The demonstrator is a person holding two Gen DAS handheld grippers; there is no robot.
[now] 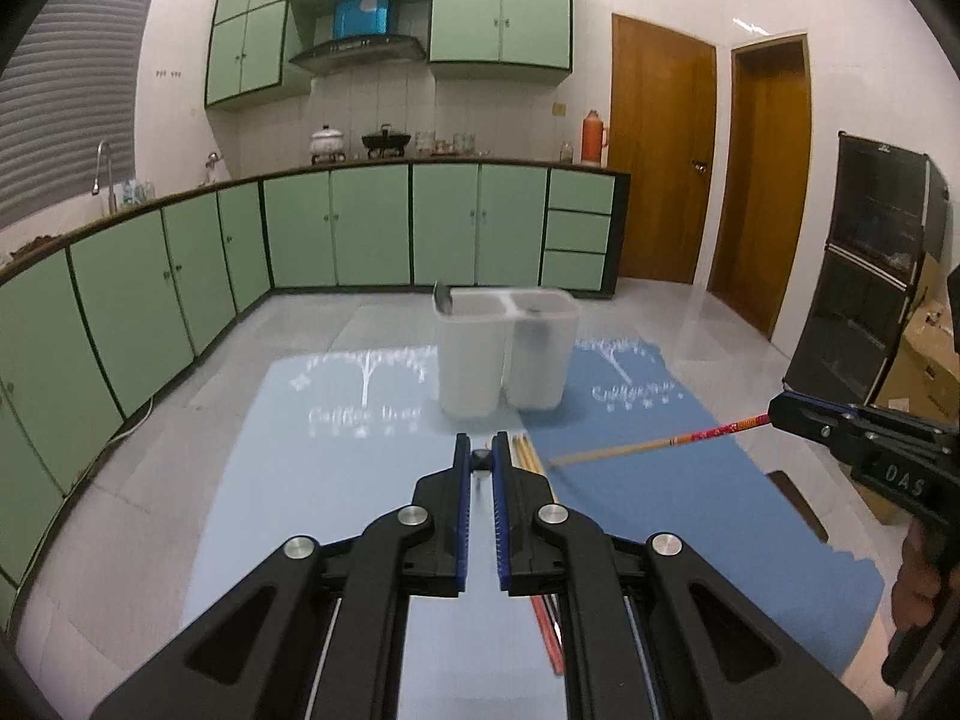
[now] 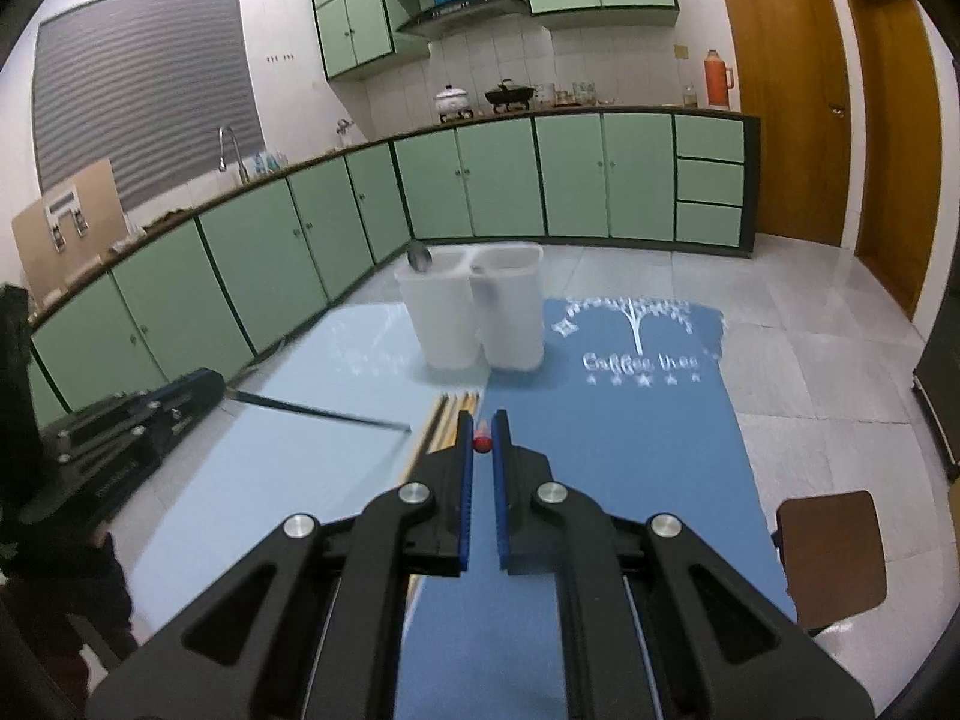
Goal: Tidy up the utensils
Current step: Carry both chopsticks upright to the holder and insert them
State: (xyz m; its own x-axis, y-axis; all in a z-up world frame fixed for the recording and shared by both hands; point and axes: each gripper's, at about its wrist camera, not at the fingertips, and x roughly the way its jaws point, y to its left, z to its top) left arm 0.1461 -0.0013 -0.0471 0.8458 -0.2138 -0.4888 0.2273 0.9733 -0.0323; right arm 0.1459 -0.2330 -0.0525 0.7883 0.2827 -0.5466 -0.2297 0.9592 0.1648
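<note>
The left tool [image 1: 481, 461] is clamped on a dark utensil handle [image 2: 324, 411], which sticks out sideways, raised above the pale mat [image 1: 336, 468] left of the white 2-compartment holder [image 1: 504, 348]. A spoon [image 1: 445, 299] stands in the holder's left compartment. Loose chopsticks [image 2: 456, 405] lie on the table in front of the holder. The right tool [image 2: 482, 443] is clamped on 1 red-ended chopstick [image 1: 654, 447], held above the blue mat [image 2: 600, 450].

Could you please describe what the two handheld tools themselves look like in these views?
Both are the same design. The left tool and the right tool each have black plastic linkage arms with silver round pivot bolts, and straight fingers lined with ridged blue pads. Seen from the side, the right tool's body carries white lettering, "DAS".
</note>
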